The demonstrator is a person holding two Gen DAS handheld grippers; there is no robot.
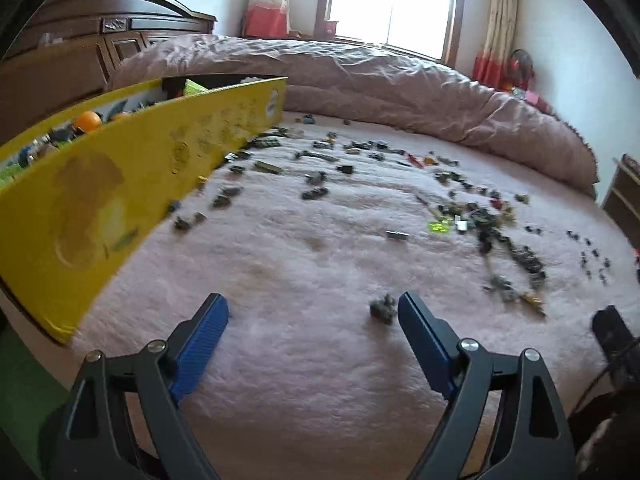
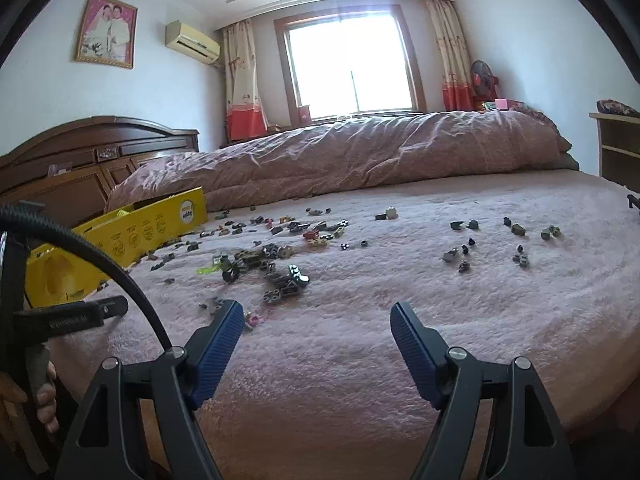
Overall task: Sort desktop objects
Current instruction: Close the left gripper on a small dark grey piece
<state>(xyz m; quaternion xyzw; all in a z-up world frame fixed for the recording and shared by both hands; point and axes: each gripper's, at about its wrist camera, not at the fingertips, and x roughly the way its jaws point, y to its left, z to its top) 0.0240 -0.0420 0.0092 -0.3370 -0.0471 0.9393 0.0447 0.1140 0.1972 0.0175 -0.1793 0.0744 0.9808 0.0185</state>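
Grey, a small lumpy toy piece (image 1: 382, 308) lay just inside the left gripper (image 1: 312, 312)'s right fingertip; both tongs stood spread, empty.

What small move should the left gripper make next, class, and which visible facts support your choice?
Probably ease the left gripper forward and slightly right, then close on the small dark grey piece. Its jaws stand open and empty, and that piece lies alone on the pink blanket just inside the right-hand finger's tip, nearer than the scattered pieces beyond. The open yellow box sits close by.
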